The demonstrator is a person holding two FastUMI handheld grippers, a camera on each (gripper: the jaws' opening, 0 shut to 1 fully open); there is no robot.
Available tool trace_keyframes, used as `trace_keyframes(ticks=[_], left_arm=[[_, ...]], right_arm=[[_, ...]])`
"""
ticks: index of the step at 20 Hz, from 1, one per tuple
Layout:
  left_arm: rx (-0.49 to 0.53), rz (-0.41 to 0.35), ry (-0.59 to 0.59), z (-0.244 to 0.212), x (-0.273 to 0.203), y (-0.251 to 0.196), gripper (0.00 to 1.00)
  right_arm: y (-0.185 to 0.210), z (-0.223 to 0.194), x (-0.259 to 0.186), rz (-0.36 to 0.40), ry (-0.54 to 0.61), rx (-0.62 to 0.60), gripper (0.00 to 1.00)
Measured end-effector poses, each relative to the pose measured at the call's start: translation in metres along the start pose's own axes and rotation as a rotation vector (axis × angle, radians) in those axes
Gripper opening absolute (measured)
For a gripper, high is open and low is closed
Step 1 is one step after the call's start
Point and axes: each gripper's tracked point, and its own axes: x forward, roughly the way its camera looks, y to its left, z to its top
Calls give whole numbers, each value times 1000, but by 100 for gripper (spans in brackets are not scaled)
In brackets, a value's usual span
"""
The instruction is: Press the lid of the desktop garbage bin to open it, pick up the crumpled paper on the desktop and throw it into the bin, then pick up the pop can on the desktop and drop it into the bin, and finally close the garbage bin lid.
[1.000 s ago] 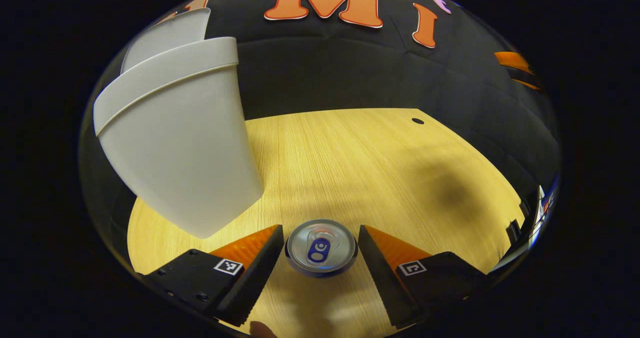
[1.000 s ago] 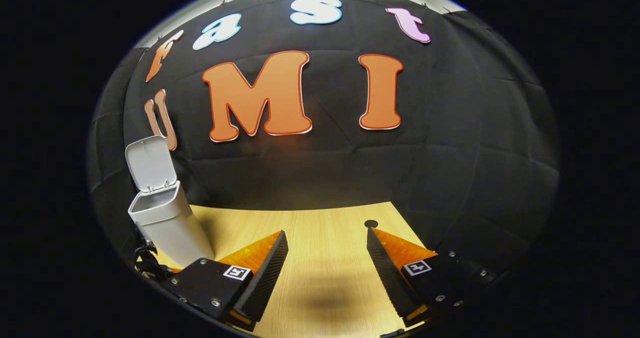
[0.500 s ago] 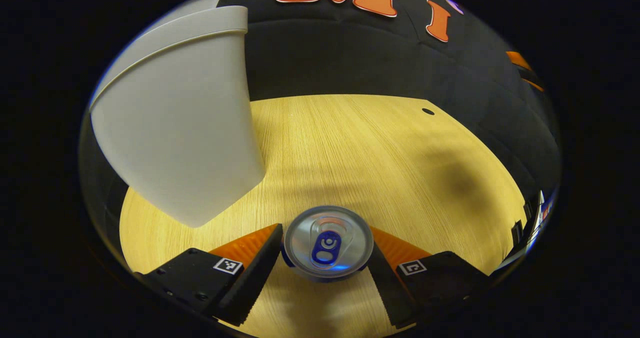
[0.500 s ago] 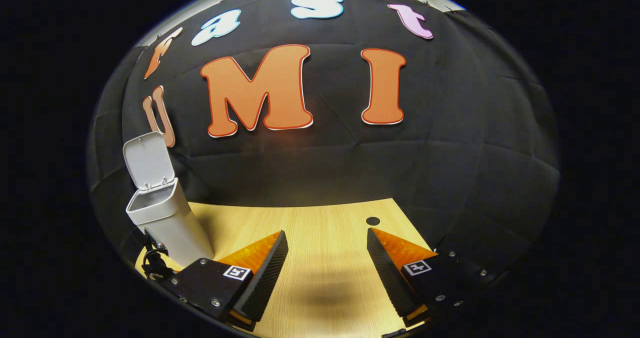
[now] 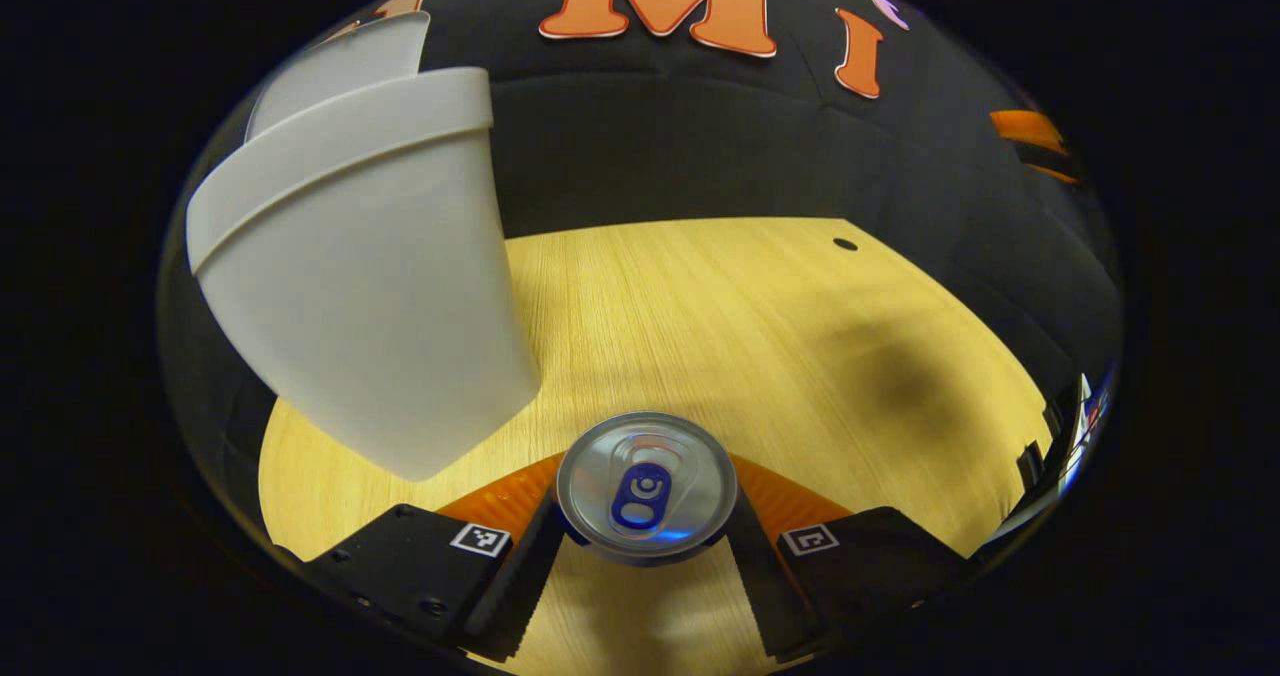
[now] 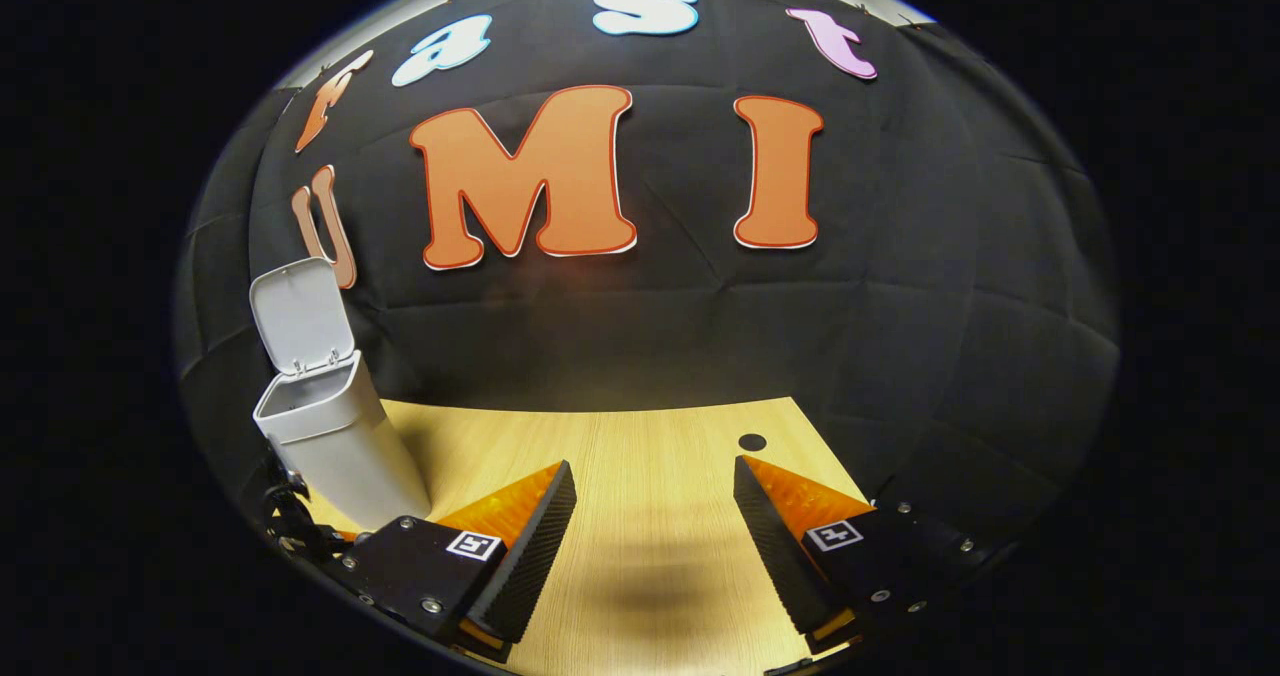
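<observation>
Two fingers of the left gripper close in on the pop can from either side, and both appear to press against its body just below the rim, though the wide top of the can hides the exact contact; the can stands upright between them with its silver top and blue tab facing the camera; whether its base sits on the desktop or hangs just above it cannot be told from this angle. Just to the left of the can, and apart from it, rises the grey garbage bin; its lid is raised behind the rim, so the bin stands open.

In the right gripper view, the right gripper hangs over bare wood with its jaws wide apart and nothing between them; the bin stands far off at the left edge of the desktop, its lid tipped up and back; a small dark hole marks the far right part of the tabletop; a soft shadow lies on the wood between the fingers.
</observation>
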Motion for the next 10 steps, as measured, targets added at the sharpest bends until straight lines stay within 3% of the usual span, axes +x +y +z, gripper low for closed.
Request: trace_keyframes(ticks=[5, 10], left_arm=[[-5, -11, -121, 62, -38, -1, 83], [-20, -19, -362, 157, -92, 6, 82]], right_arm=[[6, 3, -1, 15, -9, 4, 95], [11, 13, -4, 28, -30, 6, 95]])
